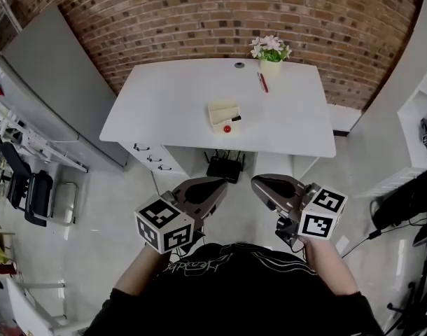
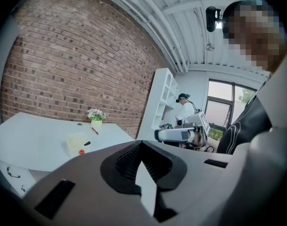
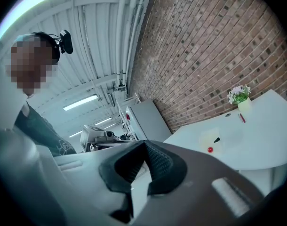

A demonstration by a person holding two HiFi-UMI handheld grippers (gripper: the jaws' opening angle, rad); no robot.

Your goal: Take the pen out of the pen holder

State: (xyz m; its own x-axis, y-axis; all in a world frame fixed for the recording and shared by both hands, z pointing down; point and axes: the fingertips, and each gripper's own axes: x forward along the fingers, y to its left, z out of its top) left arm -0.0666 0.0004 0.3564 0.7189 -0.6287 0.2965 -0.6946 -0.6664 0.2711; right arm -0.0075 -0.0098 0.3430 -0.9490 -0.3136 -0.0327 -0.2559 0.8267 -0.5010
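A cream pen holder (image 1: 224, 112) sits mid-table on the white table (image 1: 164, 103), with a small black piece (image 1: 236, 118) and a red knob (image 1: 227, 128) at its near side. A red pen (image 1: 262, 82) lies by the flower pot (image 1: 271, 56). Both grippers hang in front of my chest, well short of the table. The left gripper (image 1: 215, 185) and the right gripper (image 1: 260, 183) are shut and empty. The left gripper view shows its jaws (image 2: 141, 142) together and the holder (image 2: 76, 142) far off. The right gripper (image 3: 144, 141) also has the holder (image 3: 209, 138) far off.
White drawers (image 1: 152, 158) and a black device (image 1: 225, 165) sit under the table. A grey cabinet (image 1: 52, 82) stands at the left and white shelving (image 1: 423, 110) at the right. A brick wall runs behind. Another person (image 2: 185, 109) stands by the shelves.
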